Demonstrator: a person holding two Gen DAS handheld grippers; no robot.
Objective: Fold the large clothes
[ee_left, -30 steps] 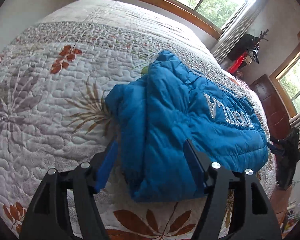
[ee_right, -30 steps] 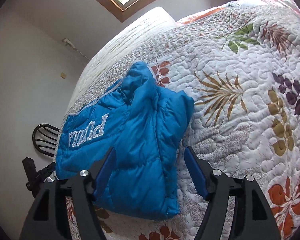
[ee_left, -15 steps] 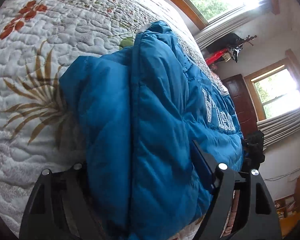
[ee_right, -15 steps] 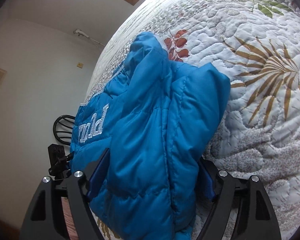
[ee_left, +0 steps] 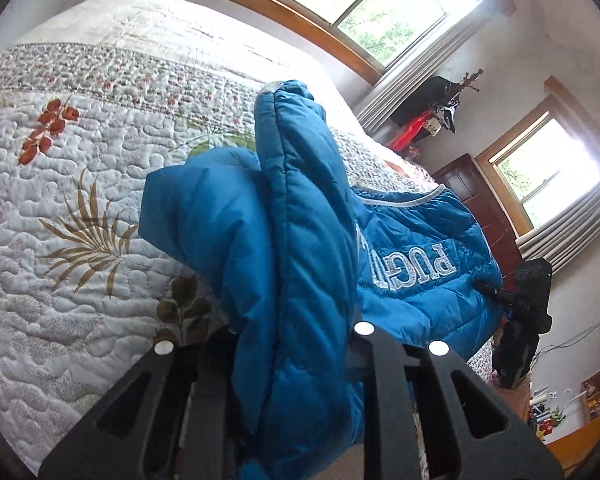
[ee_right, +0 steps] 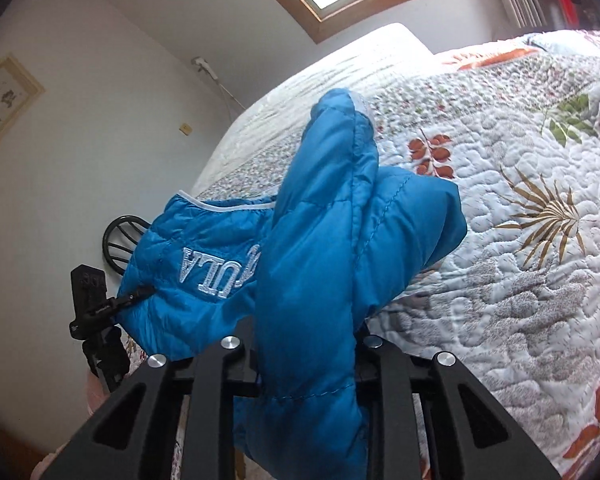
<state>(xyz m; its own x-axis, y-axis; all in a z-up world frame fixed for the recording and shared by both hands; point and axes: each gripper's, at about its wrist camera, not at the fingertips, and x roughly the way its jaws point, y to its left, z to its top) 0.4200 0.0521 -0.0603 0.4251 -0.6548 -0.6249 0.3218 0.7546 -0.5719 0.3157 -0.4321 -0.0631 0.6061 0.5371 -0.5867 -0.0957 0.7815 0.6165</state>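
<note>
A blue puffer jacket (ee_left: pixel 300 240) with white lettering lies folded on the quilted bed (ee_left: pixel 80 152). My left gripper (ee_left: pixel 296 344) is shut on its near edge and lifts a thick fold of it. In the right wrist view the same jacket (ee_right: pixel 320 248) is bunched between the jaws of my right gripper (ee_right: pixel 304 352), which is shut on its other near corner. The fingertips of both grippers are hidden in the fabric. The other gripper shows at the jacket's far side in each view.
The floral quilt (ee_right: pixel 520 220) covers the bed. Windows (ee_left: pixel 360 8) and a dark wooden door (ee_left: pixel 484 208) stand behind it. A black chair (ee_right: pixel 120 240) stands by the white wall. Shelves with clutter (ee_left: pixel 560 404) are at the lower right.
Both grippers moved in onto the jacket's near edge, closed on it and raised it. The fabric now stands up in a fold between the jaws.
</note>
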